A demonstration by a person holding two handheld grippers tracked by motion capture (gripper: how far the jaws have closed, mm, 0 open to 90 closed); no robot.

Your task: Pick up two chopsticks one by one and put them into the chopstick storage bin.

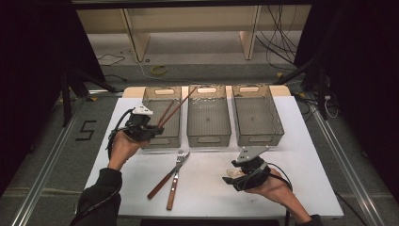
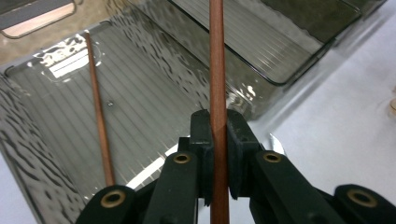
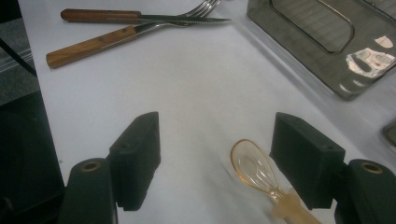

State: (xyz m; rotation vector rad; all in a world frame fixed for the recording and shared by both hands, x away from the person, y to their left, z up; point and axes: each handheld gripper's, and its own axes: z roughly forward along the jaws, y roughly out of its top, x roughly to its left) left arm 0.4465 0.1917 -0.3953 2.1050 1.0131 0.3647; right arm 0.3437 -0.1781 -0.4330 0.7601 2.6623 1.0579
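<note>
My left gripper is shut on a brown chopstick. It holds the stick over the near end of the left clear bin, slanting up toward the far right. A second chopstick lies inside that bin. Near the table's front right, my right gripper stands open. A small amber see-through spoon lies on the white table between its jaws, close to the right-hand one, with neither pad touching it.
A middle bin and a right bin stand beside the left one at the back. A wooden-handled fork and knife lie crossed at the front centre of the white table.
</note>
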